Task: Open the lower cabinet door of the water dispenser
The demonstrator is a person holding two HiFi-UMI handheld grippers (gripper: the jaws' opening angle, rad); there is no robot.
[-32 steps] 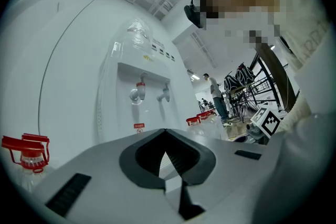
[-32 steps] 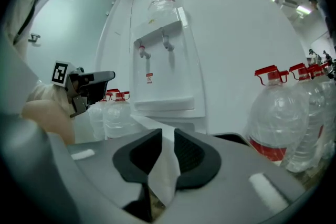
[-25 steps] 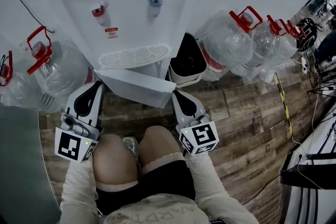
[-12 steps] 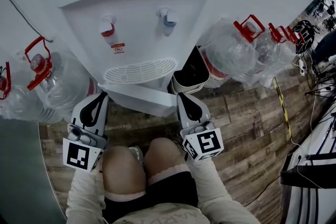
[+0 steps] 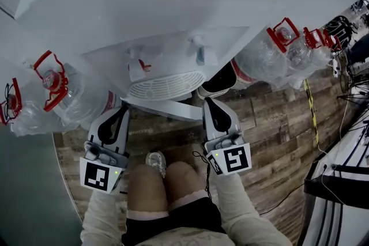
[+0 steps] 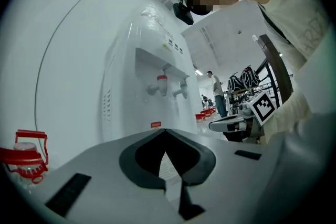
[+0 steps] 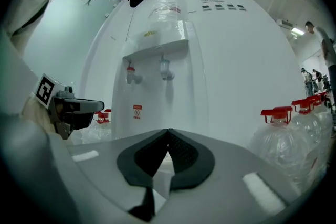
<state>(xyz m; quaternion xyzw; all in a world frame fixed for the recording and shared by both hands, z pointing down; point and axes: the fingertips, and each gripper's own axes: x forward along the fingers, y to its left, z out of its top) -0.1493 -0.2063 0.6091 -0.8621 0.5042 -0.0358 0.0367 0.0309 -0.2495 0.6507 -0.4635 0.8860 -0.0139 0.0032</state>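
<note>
1. The left gripper (image 5: 123, 108) has its jaws together with nothing between them; in the left gripper view its dark pads (image 6: 181, 157) meet at the tip.
2. The right gripper (image 5: 209, 102) is closed too and holds nothing; the right gripper view shows its tips meeting in front of the water dispenser (image 7: 173, 44).
3. Both grippers point at the dispenser's front, left and right of the person's knees (image 5: 167, 181).
4. The lower cabinet door (image 5: 167, 108) shows in the head view as a white strip just under the drip grille (image 5: 164, 84). It stands out from the front at a slant, ajar.
5. The door lies between the two gripper tips, one near each end; whether either tip touches it cannot be told.
6. Above the grille sit the red tap (image 5: 140, 66) and the blue tap (image 5: 199, 55).
7. Clear water bottles (image 5: 57, 89) with red handles stand on the wooden floor (image 5: 277, 118) on both sides of the dispenser.
8. A dark-mouthed white container (image 5: 222, 79) sits just beside the dispenser's right side.
</note>
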